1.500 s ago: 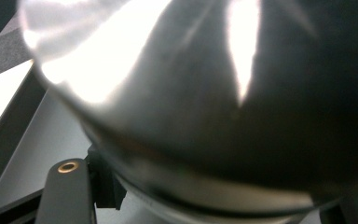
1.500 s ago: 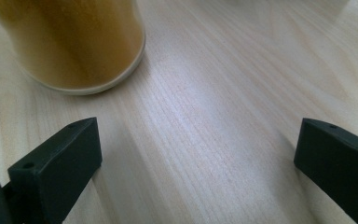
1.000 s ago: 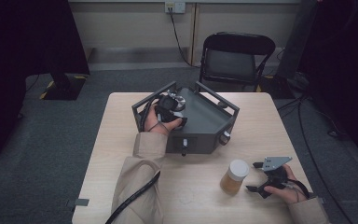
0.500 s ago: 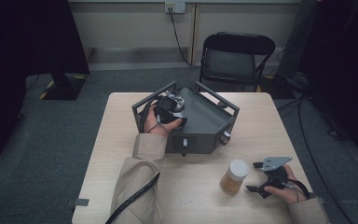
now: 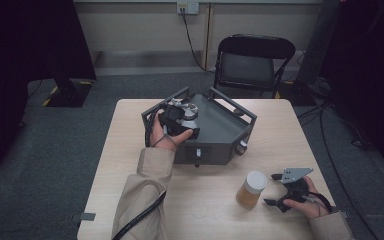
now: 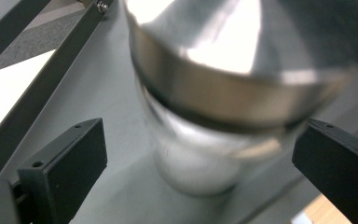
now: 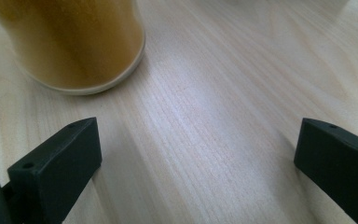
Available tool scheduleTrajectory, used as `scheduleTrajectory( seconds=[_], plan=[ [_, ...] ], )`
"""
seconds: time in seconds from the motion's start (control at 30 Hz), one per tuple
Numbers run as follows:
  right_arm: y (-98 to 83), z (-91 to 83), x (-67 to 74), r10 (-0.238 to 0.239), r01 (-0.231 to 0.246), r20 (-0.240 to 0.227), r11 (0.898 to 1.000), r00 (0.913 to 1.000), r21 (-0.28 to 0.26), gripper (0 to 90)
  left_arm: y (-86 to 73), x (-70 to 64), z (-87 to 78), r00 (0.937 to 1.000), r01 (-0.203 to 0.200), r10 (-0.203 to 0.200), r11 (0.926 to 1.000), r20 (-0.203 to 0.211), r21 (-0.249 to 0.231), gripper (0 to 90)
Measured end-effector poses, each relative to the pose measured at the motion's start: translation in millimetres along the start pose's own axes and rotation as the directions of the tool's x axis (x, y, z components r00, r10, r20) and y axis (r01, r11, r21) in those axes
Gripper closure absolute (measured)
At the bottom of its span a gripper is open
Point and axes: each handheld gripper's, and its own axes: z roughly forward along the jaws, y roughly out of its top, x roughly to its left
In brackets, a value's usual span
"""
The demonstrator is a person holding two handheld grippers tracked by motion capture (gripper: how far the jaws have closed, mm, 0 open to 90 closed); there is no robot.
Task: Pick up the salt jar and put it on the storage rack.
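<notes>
Over the grey metal tray (image 5: 220, 135), my left gripper (image 5: 182, 117) is at a silver metal funnel (image 5: 189, 111) that stands in the tray. In the left gripper view the funnel (image 6: 223, 79) sits on a clear vessel (image 6: 191, 163). It stands between the jaws of the left gripper (image 6: 200, 149), which have just been opening and stand apart from it on both sides. My right gripper (image 5: 271, 189) lies open on the table beside an amber jar (image 5: 251, 189) with a white lid. In the right gripper view the jar (image 7: 74, 42) stands ahead and to the left of the right gripper (image 7: 198, 140), whose jaws hold nothing.
The tray has raised rails and a front panel with knobs (image 5: 242, 146), and it stands on a light wooden table (image 5: 125, 150). A black folding chair (image 5: 252, 62) stands behind the table. Grey carpet surrounds it.
</notes>
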Motion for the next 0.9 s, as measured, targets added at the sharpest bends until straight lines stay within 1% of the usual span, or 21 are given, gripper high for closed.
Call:
scheduleTrajectory(
  seconds=[0.03,0.1,0.17,0.2,0.4,0.6,0.7,0.73,0.9],
  plan=[
    [0.0,0.0,0.0,0.000,0.000,0.000,1.000,1.0000,0.000,0.0,-4.2,0.5,-3.6,1.0000,-0.006,0.006,1.0000,0.002,-0.007,2.6],
    [0.0,0.0,0.0,0.000,0.000,0.000,1.000,1.0000,0.000,0.0,-6.4,1.1,-5.8,0.9999,-0.010,0.010,0.9999,0.006,-0.010,2.6],
    [0.0,0.0,0.1,0.000,0.000,0.000,1.000,1.0000,0.000,0.0,-10.8,1.0,-11.1,0.9996,-0.027,0.027,0.9995,0.008,-0.014,2.6],
    [0.0,0.0,0.1,0.000,0.000,0.000,1.000,1.0000,0.000,0.0,-12.7,1.3,-13.4,0.9995,-0.029,0.029,0.9995,0.011,-0.016,2.6],
    [0.0,0.1,0.2,0.000,0.000,0.001,1.000,1.0000,0.000,0.0,-26.1,0.5,-26.4,0.9995,-0.031,0.031,0.9992,0.010,-0.026,4.1],
    [0.1,0.1,0.4,0.001,-0.001,0.002,1.000,1.0000,0.001,0.0,-42.2,1.9,-39.5,0.9994,-0.033,0.034,0.9978,0.012,-0.058,4.5],
    [0.2,0.1,0.5,0.001,-0.001,0.002,1.000,1.0000,0.001,0.0,-45.6,1.0,-43.1,0.9992,-0.039,0.039,0.9975,0.005,-0.058,4.6],
    [0.2,0.1,0.6,0.001,-0.001,0.002,1.000,1.0000,0.001,0.0,-51.0,0.6,-47.1,0.9991,-0.042,0.042,0.9973,-0.002,-0.060,4.6],
    [0.3,0.1,0.8,0.000,0.000,0.003,1.000,1.0000,0.001,0.0,-66.0,1.3,-52.1,0.9993,-0.035,0.035,0.9977,-0.012,-0.058,4.7]
  ],
)
